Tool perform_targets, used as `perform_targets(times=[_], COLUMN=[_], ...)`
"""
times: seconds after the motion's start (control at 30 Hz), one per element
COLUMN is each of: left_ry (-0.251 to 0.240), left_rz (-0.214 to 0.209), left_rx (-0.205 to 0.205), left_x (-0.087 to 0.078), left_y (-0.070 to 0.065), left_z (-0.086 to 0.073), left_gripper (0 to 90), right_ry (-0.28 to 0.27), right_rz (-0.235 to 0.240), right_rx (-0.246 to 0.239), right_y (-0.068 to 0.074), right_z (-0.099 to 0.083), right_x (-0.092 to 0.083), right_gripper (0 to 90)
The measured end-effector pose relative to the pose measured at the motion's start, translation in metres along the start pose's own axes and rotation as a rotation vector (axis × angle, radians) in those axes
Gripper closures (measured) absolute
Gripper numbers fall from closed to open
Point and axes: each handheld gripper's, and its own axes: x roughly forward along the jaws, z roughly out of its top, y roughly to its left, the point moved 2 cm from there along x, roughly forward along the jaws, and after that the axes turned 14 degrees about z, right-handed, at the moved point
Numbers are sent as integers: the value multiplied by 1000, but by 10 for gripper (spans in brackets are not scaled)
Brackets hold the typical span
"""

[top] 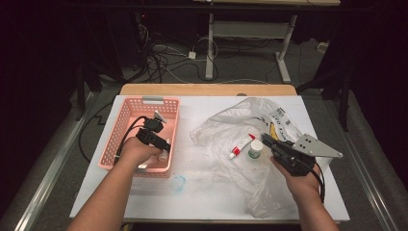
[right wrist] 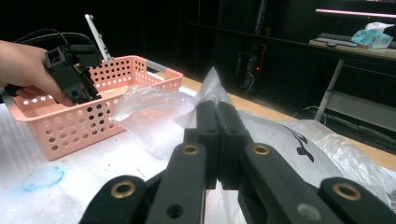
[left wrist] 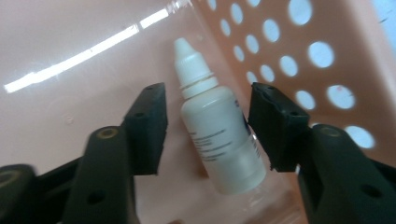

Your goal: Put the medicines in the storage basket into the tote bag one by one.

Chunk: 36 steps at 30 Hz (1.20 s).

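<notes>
Left claw (left wrist: 208,128) in pink basket (top: 126,126), white tabletop (top: 211,192), dark room

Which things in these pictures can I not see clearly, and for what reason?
- Print on the dropper bottle: blurred in the left gripper view.
- Bottle's far side: a pad covers it.
- Basket floor: the left gripper and hand hide part of it in the high view.
- Tube label: too small.

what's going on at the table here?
A person works with a hand-held gripper in each hand. The left hand-held gripper reaches down into the pink basket, jaws either side of a small white dropper bottle lying on the basket floor, pads not yet pressing it. The right hand-held gripper, jaws shut, sits at the clear plastic bag, where a tube and small jar lie.
</notes>
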Motion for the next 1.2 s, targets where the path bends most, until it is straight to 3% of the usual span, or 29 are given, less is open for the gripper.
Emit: perform_targets(times=[0.23,0.5,1.2], left_ry=[65,68,-80], left_rz=[41,46,87], left_rx=[15,15,19], left_x=[6,7,-11], left_y=[-1,-1,3], left_z=[2,1,-7], left_gripper=[522,565,586], right_ry=[4,1,7], right_rz=[2,0,3], right_rx=[1,-1,-2], right_y=[0,0,1], right_z=[0,0,-1], right_x=[0,-1,1], right_gripper=[900,900,900])
